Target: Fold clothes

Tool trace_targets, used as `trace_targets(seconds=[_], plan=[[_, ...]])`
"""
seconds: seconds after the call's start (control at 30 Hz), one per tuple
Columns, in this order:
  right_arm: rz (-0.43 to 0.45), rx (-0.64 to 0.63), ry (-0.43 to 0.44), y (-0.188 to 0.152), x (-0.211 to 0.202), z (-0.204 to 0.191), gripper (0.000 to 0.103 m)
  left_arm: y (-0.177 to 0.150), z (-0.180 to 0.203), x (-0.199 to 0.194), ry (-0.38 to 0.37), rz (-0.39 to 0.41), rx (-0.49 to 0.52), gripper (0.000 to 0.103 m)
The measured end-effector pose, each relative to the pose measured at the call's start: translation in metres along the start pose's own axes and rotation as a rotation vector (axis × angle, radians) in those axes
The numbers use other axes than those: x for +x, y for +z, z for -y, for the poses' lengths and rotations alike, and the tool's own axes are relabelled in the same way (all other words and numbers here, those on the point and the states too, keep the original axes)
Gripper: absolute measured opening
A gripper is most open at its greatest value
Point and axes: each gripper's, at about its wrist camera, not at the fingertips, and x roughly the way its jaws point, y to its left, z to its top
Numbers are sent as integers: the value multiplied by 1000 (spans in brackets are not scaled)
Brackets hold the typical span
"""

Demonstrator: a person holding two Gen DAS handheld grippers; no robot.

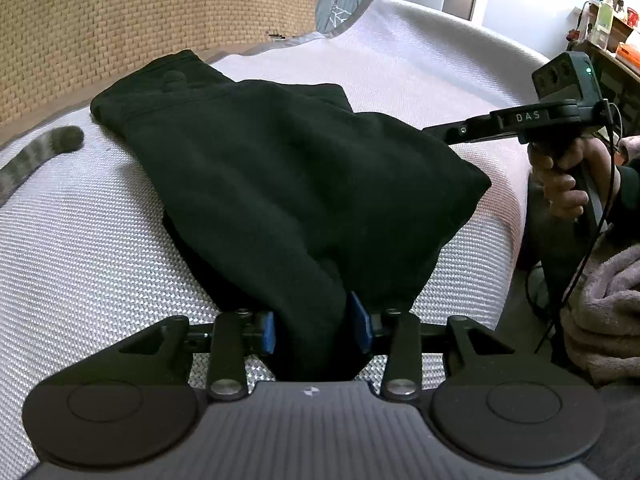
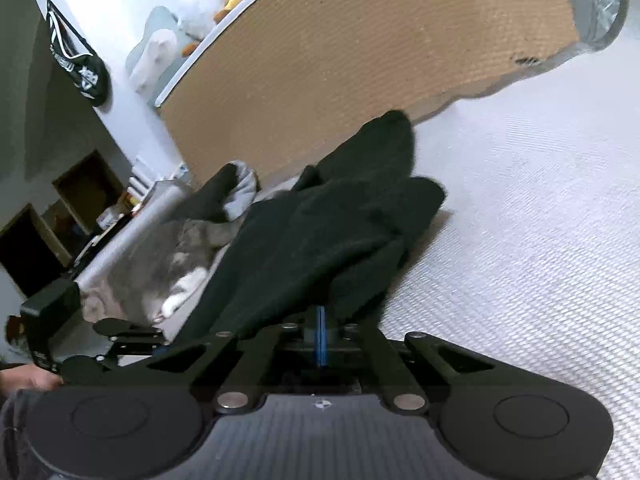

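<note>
Both grippers, left (image 1: 318,330) & right (image 2: 321,334), clamp black garment (image 1: 280,168) above bed (image 1: 80,248); cat (image 2: 172,268) nearby could snag fabric mid-fold.

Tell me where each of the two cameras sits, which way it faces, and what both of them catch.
Left wrist: sits behind the left tool, facing across the white bedspread toward the woven headboard; its blue pads clamp the black garment. The person's hand on the right tool shows at the right edge.
Right wrist: sits behind the right tool, tilted, facing the headboard and a grey cat; pads shut on the garment.
Shared: garment, bedspread, headboard, and the cat, whose tail shows in the left view.
</note>
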Motion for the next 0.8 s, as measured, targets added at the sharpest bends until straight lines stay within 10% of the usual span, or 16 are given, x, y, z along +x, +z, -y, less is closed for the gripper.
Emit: trace_targets(seconds=[0.47,0.8], plan=[[-66,63,120,-10,16,-4,26,0,-2,1,3,-6,-17,48],[1,95,105,-8,13,0,4,-1,-3,1,9,-7,-25,53]])
